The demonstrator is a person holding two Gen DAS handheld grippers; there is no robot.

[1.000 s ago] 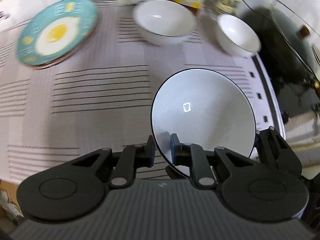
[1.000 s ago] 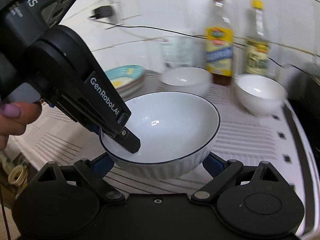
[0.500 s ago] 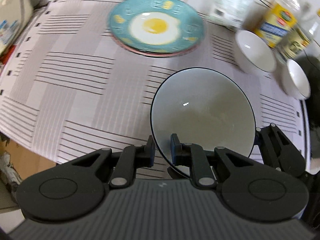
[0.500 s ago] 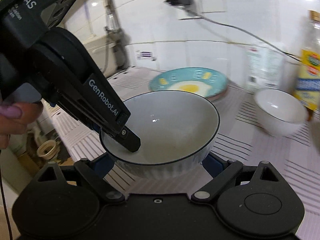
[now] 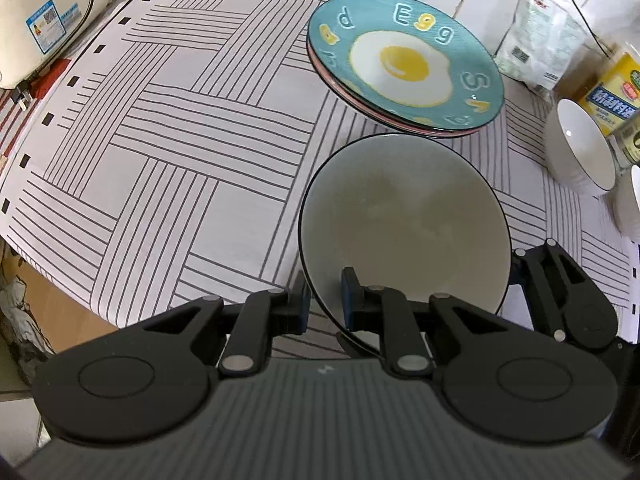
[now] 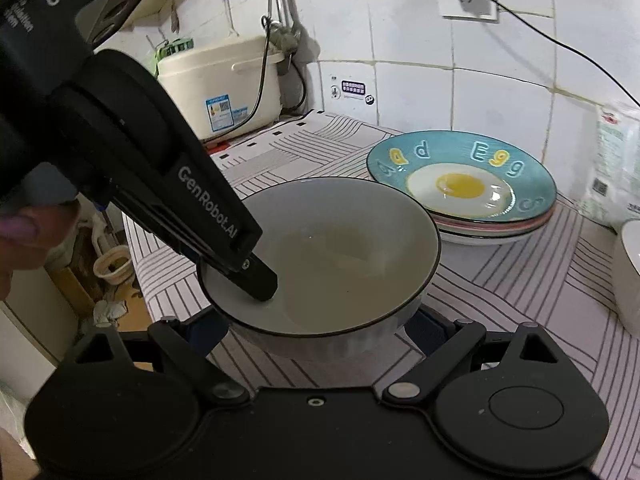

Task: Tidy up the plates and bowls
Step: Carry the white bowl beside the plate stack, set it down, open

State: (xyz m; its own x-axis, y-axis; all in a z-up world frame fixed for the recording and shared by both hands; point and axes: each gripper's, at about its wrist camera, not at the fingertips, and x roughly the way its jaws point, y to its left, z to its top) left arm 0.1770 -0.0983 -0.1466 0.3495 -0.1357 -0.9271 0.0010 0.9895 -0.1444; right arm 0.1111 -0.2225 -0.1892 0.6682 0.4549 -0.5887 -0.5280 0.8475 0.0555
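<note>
the bowl (image 5: 404, 220) had been carried from near the small bowls (image 5: 582, 152) to just beside the plate stack (image 5: 404, 64), above the cloth (image 5: 160, 120). the left gripper (image 5: 324, 300) still pinched its rim; the right gripper (image 6: 316, 328) cradled its sides, contact unclear. a set-down looked near.

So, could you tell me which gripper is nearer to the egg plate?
Hard to separate: both are at the bowl. Left gripper pinches its rim; right gripper cradles its sides, egg plate just beyond.

We see a white, dark-rimmed bowl (image 5: 404, 216) upright above the striped table (image 5: 160, 120), just beside stacked plates (image 6: 496, 222); a teal egg plate (image 5: 404, 64) tops them.
</note>
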